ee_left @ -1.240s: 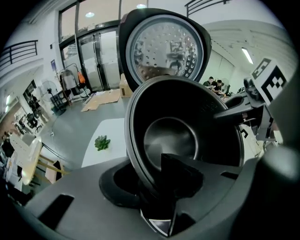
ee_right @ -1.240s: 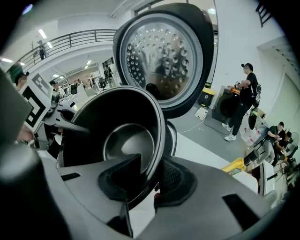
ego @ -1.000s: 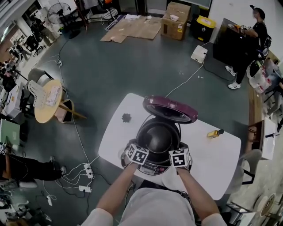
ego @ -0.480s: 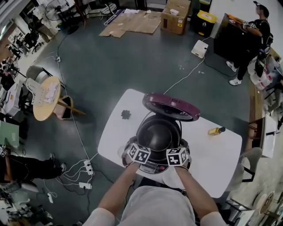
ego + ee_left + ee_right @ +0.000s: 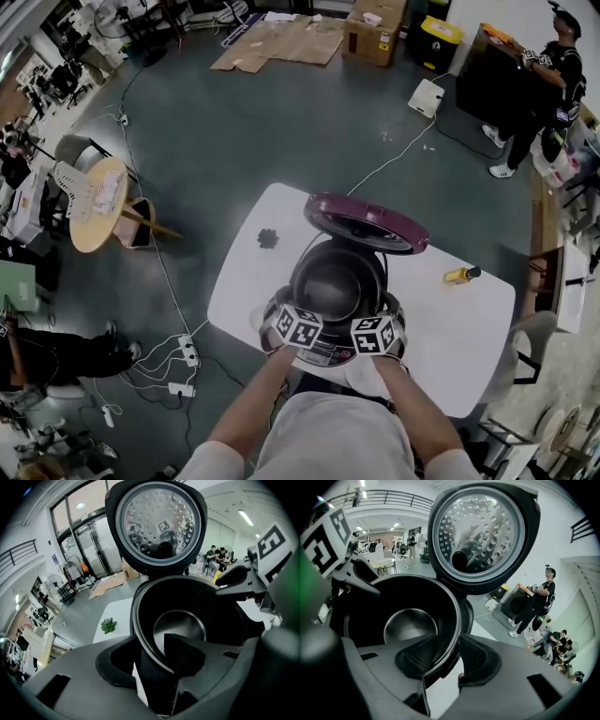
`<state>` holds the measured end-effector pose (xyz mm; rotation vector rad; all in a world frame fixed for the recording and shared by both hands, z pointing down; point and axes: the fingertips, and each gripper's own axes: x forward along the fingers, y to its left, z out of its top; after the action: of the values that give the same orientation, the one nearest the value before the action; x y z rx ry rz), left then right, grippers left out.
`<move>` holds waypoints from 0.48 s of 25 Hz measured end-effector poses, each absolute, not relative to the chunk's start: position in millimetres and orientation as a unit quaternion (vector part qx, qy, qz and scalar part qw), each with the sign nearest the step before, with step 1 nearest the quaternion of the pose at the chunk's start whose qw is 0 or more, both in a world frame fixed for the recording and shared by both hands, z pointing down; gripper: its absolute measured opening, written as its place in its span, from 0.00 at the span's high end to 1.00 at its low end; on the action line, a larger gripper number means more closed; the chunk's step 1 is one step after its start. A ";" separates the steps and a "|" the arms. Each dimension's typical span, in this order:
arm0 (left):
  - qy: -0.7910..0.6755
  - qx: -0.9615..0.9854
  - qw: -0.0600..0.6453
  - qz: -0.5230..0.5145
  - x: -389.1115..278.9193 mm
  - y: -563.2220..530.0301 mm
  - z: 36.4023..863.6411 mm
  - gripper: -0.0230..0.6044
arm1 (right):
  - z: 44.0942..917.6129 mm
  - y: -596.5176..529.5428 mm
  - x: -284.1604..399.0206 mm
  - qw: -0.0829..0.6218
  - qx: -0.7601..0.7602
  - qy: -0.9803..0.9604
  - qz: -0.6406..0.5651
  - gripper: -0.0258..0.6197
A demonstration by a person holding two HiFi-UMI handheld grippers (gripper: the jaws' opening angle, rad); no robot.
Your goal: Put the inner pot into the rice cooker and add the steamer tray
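Observation:
The rice cooker (image 5: 330,356) stands on the white table (image 5: 469,328) with its maroon lid (image 5: 364,223) raised. The dark inner pot (image 5: 336,286) sits inside it, empty, with its shiny bottom (image 5: 180,626) showing. My left gripper (image 5: 151,654) straddles the pot's near-left rim (image 5: 140,641), one jaw inside and one outside. Its jaws are opening and a gap shows beside the wall. My right gripper (image 5: 446,657) straddles the near-right rim (image 5: 457,620) the same way, jaws opening, pads off the rim. In the head view both grippers, left (image 5: 298,319) and right (image 5: 375,325), sit at the cooker's front.
A small green plant (image 5: 268,238) lies on the table's left part and a yellow item (image 5: 459,275) on its right. A pale round thing (image 5: 361,377) shows at the near edge under my right hand. A person (image 5: 548,75) stands far right. Cables cross the floor.
Both grippers stay at the pot's near rim and the pot stays in the cooker. Only the head view has shifted slightly.

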<state>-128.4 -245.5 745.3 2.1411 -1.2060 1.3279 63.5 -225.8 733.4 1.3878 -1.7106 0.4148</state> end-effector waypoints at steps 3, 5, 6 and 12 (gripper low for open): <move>-0.431 0.752 0.162 0.472 -133.0 -246.8 743.6 0.65 | 730.9 -227.6 63.8 0.432 0.556 -0.691 0.163 0.70; -0.434 0.752 0.160 0.470 -136.6 -247.8 741.8 0.64 | 729.1 -228.6 64.4 0.431 0.555 -0.693 0.159 0.70; -0.435 0.753 0.161 0.466 -138.1 -248.0 740.4 0.64 | 727.2 -228.8 64.9 0.430 0.555 -0.694 0.157 0.70; -0.428 0.777 0.164 0.432 -136.8 -243.0 722.9 0.64 | 706.9 -221.2 66.0 0.411 0.569 -0.696 0.153 0.70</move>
<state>-136.8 -243.0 722.9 2.2141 -1.2200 1.2331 66.0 -221.2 706.9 1.4318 -1.7525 0.3842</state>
